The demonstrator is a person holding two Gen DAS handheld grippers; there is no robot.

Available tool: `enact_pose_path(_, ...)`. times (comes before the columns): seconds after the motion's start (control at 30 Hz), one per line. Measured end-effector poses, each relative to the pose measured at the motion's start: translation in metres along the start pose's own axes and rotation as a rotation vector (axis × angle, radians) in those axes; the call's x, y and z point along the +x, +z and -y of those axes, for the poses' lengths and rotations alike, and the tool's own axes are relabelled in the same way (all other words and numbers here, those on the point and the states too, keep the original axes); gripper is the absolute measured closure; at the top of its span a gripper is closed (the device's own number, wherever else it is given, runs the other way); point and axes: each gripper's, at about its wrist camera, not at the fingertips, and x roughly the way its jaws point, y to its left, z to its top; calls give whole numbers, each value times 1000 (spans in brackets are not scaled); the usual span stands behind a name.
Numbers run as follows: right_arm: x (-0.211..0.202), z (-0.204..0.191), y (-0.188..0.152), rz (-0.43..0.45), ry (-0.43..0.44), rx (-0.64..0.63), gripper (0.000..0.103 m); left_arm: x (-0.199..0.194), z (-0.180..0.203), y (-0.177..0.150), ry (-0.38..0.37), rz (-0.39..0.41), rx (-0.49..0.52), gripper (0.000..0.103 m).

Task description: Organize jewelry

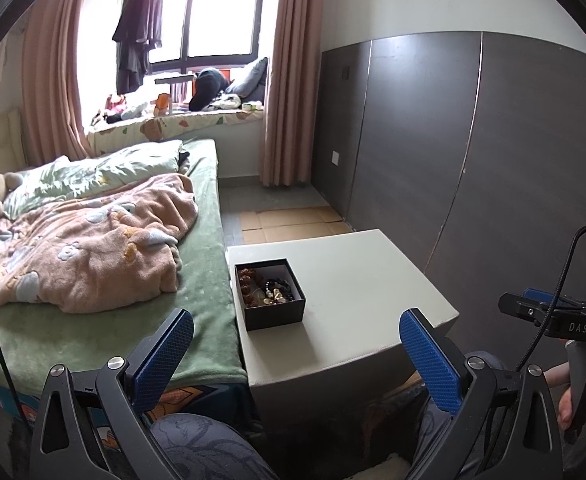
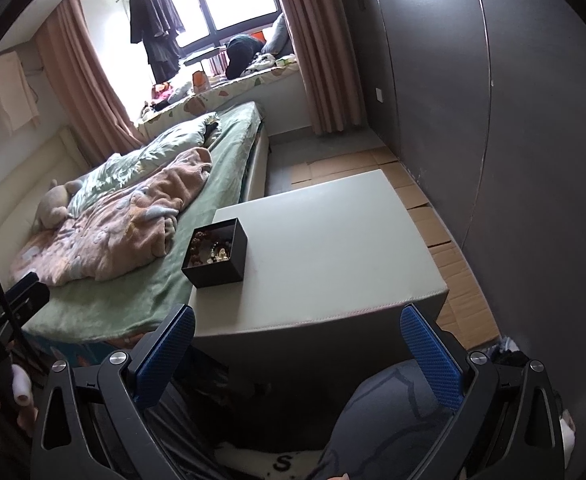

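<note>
A small black box (image 1: 273, 314) (image 2: 217, 268) stands open on the left part of a white table (image 1: 357, 280) (image 2: 333, 240). Inside it lie bead bracelets and other jewelry (image 1: 267, 286) (image 2: 209, 249) in brown, dark and gold tones. My left gripper (image 1: 296, 340) is open, held low before the table's near edge, with nothing between its blue pads. My right gripper (image 2: 298, 338) is also open and empty, below the table's front edge. The right gripper's body (image 1: 553, 312) shows at the right of the left wrist view.
A bed (image 1: 197, 320) with a green sheet and a pink blanket (image 1: 85, 248) (image 2: 133, 216) touches the table's left side. A dark grey wardrobe (image 1: 473, 152) (image 2: 533, 120) runs along the right. Cardboard (image 2: 445, 248) covers the floor. The person's knees (image 1: 197, 444) (image 2: 393, 412) sit below the grippers.
</note>
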Motion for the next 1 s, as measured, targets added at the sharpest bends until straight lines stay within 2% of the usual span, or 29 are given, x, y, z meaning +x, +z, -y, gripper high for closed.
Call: enact_pose_path(1.0, -13, 6, -2, 45, -26, 3, 0, -11, 9, -3, -13, 20, 21, 0)
